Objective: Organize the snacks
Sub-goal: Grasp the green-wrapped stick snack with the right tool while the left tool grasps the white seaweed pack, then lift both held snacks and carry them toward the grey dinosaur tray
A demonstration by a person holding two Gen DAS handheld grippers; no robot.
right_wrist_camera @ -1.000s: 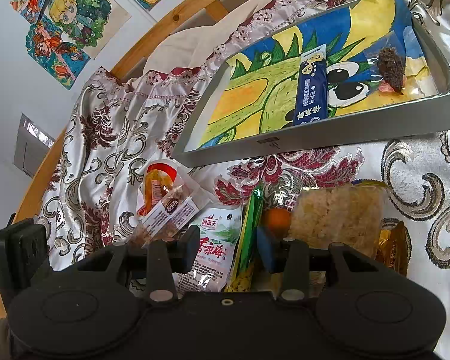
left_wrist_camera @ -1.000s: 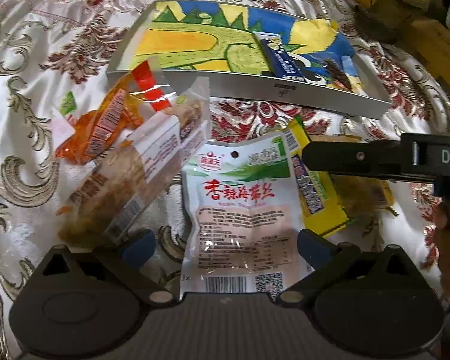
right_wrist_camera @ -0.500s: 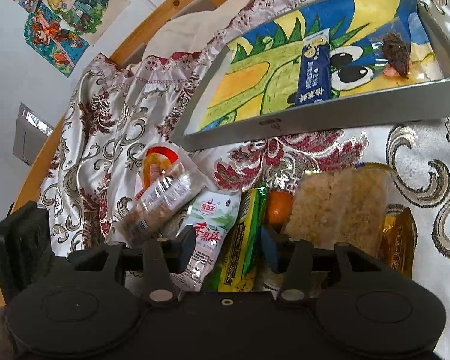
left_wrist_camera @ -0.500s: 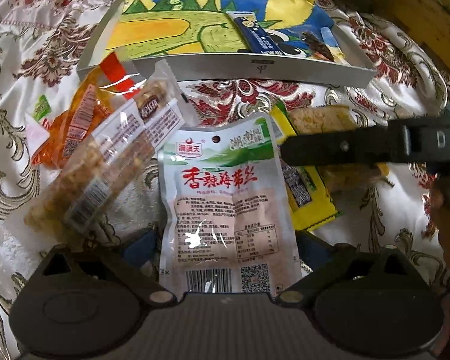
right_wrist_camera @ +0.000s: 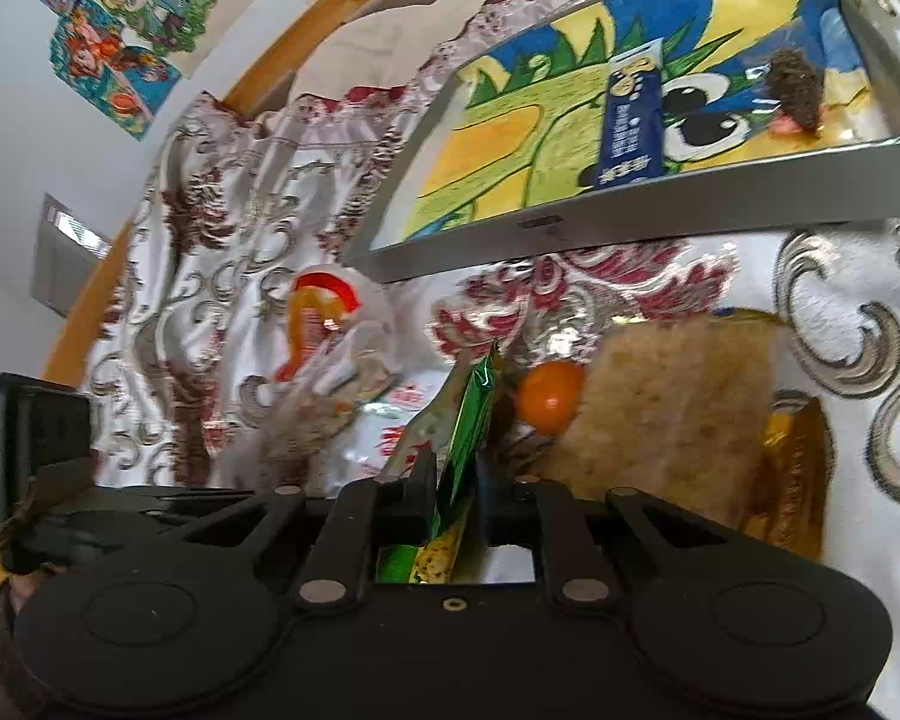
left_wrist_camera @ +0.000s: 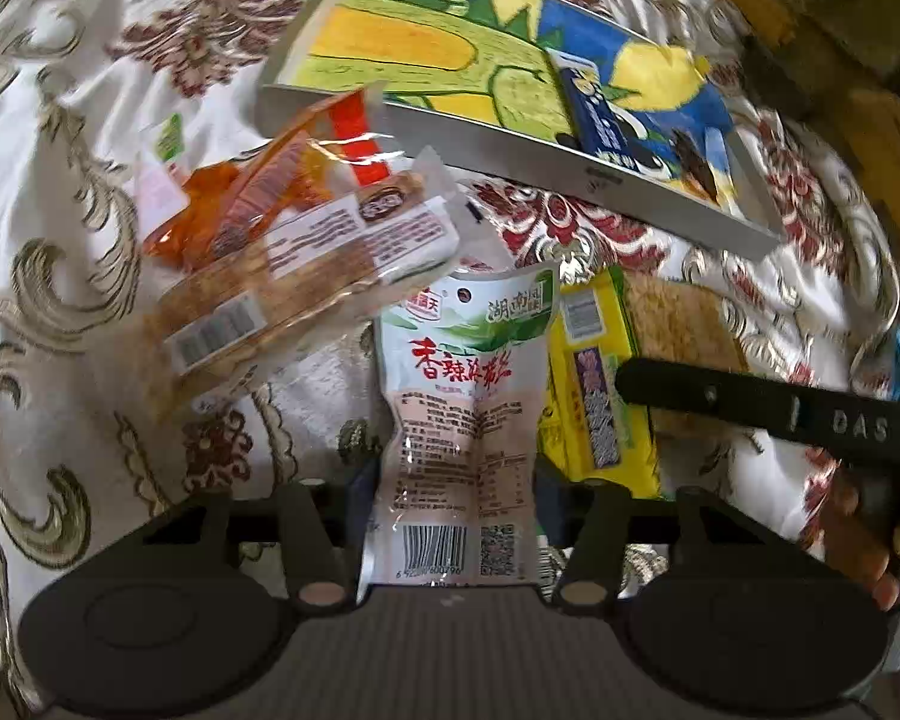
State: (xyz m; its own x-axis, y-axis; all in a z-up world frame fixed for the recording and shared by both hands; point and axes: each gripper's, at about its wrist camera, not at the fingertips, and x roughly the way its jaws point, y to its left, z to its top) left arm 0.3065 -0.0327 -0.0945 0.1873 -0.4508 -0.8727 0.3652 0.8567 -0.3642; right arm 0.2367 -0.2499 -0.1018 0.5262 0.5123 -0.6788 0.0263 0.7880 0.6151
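A white snack packet with red lettering (left_wrist_camera: 462, 372) lies between the fingers of my left gripper (left_wrist_camera: 455, 480). The jaws are closing and the pads press its two long edges, so it bows. My right gripper (right_wrist_camera: 455, 480) is shut on a green and yellow packet (right_wrist_camera: 471, 402), held on edge; that packet (left_wrist_camera: 594, 396) also shows beside the white one, under the right gripper's black finger (left_wrist_camera: 720, 396). Beyond stands the grey tray (left_wrist_camera: 510, 144) with a dinosaur drawing, holding a blue bar (right_wrist_camera: 627, 120) and a dark snack (right_wrist_camera: 795, 90).
On the flowered satin cloth (left_wrist_camera: 60, 240) lie a clear-wrapped cake packet (left_wrist_camera: 282, 300), an orange packet (left_wrist_camera: 240, 198), a rice cracker block (right_wrist_camera: 672, 408), a small orange ball (right_wrist_camera: 549, 396) and a golden packet (right_wrist_camera: 798, 480). A wooden rail (right_wrist_camera: 342, 6) runs behind. A hand (left_wrist_camera: 864, 540) holds the right gripper.
The left jaws have come in from wide open onto the white packet. The right jaws have shut on the green packet, which now stands on edge.
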